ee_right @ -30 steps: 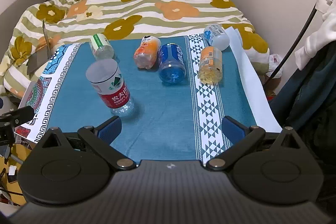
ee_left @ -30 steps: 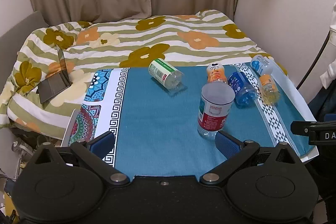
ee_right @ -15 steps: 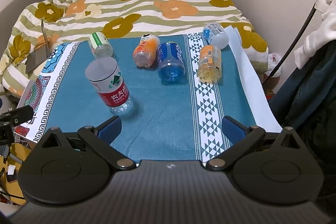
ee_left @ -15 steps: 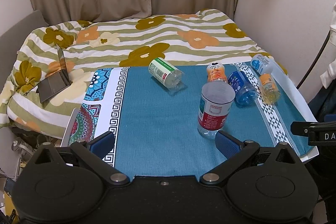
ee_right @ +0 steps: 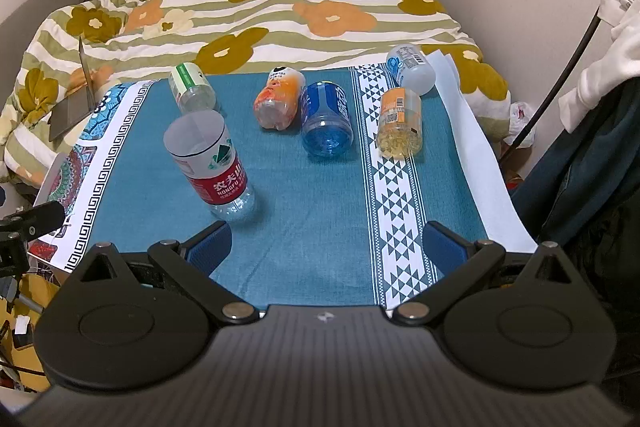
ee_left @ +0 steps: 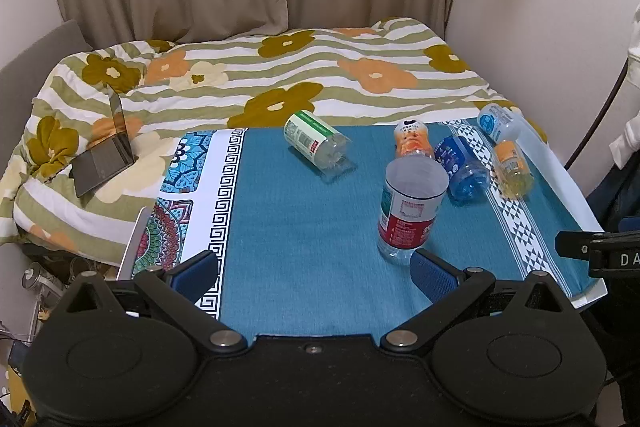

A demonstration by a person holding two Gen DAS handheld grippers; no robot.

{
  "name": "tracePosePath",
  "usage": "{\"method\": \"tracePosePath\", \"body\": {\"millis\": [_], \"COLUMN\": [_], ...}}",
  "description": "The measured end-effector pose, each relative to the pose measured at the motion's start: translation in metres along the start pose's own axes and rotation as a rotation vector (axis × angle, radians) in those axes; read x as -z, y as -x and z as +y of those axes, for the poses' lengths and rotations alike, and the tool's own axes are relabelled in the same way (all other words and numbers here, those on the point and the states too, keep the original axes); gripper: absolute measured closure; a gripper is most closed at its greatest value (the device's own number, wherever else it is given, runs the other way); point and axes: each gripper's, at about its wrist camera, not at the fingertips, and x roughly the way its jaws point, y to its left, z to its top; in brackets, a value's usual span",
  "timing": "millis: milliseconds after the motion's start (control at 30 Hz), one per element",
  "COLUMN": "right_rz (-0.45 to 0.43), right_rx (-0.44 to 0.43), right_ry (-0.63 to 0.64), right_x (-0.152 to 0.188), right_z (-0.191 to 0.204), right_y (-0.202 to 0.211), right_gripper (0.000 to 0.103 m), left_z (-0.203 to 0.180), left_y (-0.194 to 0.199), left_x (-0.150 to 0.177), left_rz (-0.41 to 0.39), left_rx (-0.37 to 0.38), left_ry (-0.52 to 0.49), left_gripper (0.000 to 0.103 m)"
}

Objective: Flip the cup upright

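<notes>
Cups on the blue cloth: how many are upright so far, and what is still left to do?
Done: one, the red-label cup, stands upright with its open end up. In hand: nothing; the left gripper and right gripper are both open and empty. Left: five lie on their sides, the green-label cup, orange cup, blue cup, yellow cup and white cup.

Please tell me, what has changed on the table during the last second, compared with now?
Almost nothing. The right hand-held gripper drifted slightly, so the cups sit a little lower in its view. Nothing was grasped or released. The red-label cup stays upright, the five other cups stay lying down, and the left hand-held gripper remains open.
</notes>
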Motion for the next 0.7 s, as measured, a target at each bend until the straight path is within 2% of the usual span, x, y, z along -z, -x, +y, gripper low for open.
{"method": "tracePosePath", "body": {"millis": [200,433,700], "right_rz": [-0.002,-0.004,-0.012], "right_rx": [0.000,0.001,-0.012], "right_ry": [-0.003,-0.004,0.009], "right_x": [0.0001,-0.0011,-0.0062], "right_z": [0.0005,0.0010,0.0051], "right_y": [0.0017,0.0036,0.0024], "right_gripper": [0.000,0.000,0.000], "left_z": [0.0012,0.0007,0.0019], "left_y": [0.0003,-0.0030,0.0008], "left_x": [-0.0010,-0.0002,0.0004], "left_rz": [0.003,0.015,-0.033], "left_rx": [-0.002,-0.039,-0.035], "left_ry": [-0.002,-0.008,-0.011], "left_gripper": [0.000,0.000,0.000]}}
